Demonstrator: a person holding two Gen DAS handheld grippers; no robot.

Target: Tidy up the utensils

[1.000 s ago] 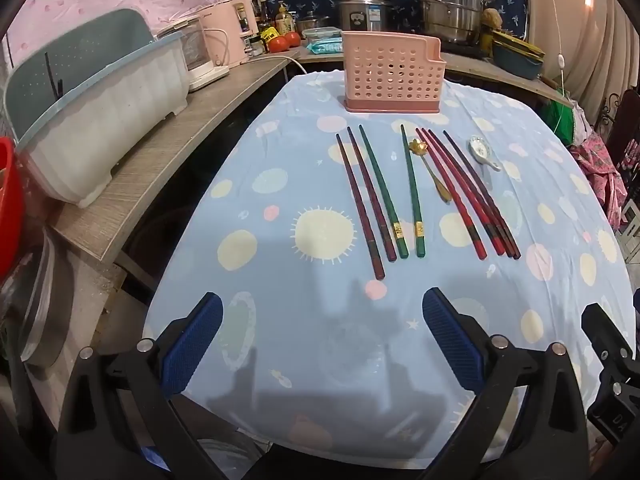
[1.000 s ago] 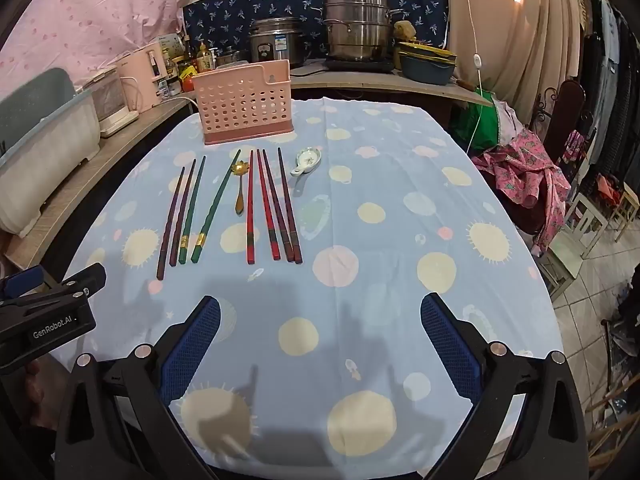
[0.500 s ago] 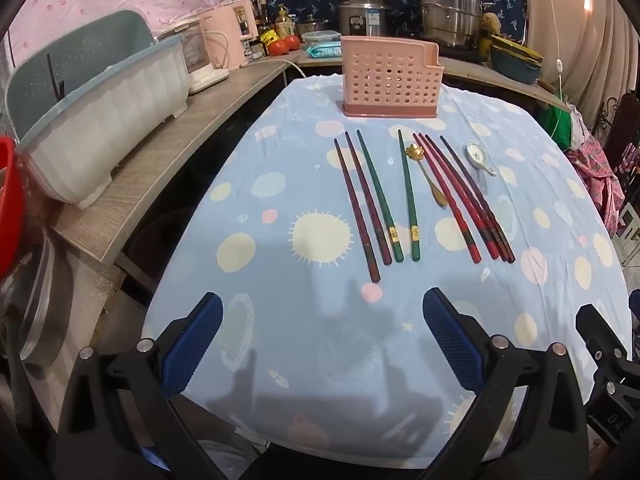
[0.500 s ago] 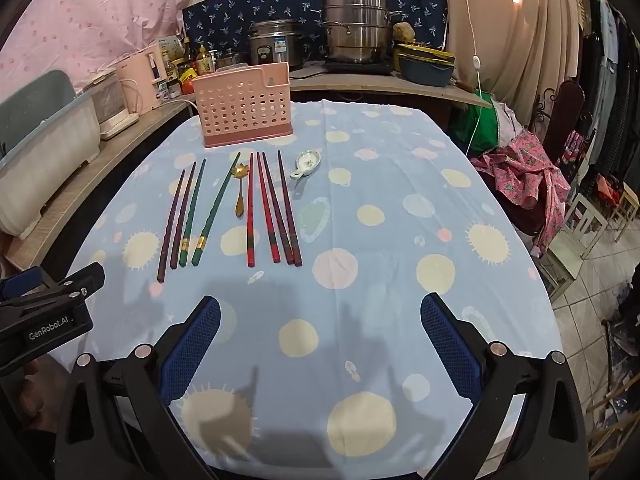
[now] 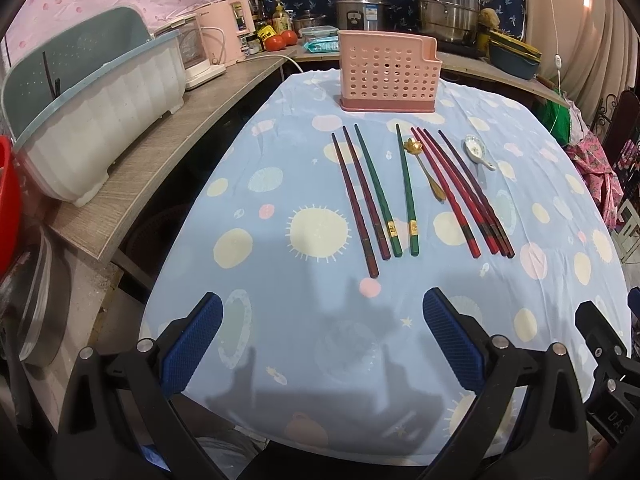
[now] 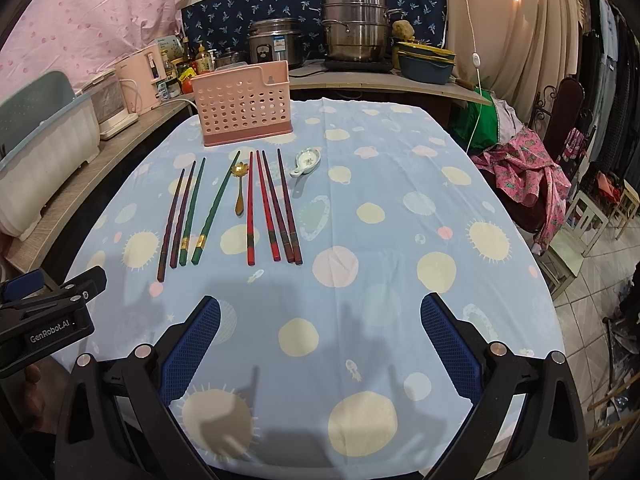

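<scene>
Utensils lie in a row across the middle of your table (image 6: 400,360), on the blue cloth with yellow and pink spots. From your left: two dark maroon chopsticks (image 5: 360,196) side by side, then two green chopsticks (image 5: 376,192) with gold bands near their thick ends, set a little apart from each other. Next comes a small gold spoon (image 5: 426,170) with a flower-shaped bowl, its handle pointing toward you, lying between the right green stick and the red ones. Four red chopsticks (image 5: 460,196) follow, fanned slightly so that their thick ends crowd together near you. Furthest right is a white ceramic spoon (image 5: 476,150), just beside the tips of the red set.

Behind the row, at the far edge of the cloth, a pink perforated utensil holder (image 5: 388,76) stands upright, apart from every utensil.

Your left gripper (image 5: 322,336) hangs over the near edge of the table, its blue pads spread wide with nothing between them, well short of the maroon sticks. Your right gripper (image 6: 320,338) is likewise spread wide and holding nothing, over bare cloth to the right of the row. From the right wrist view, the left gripper's black body shows at the lower left.
</scene>
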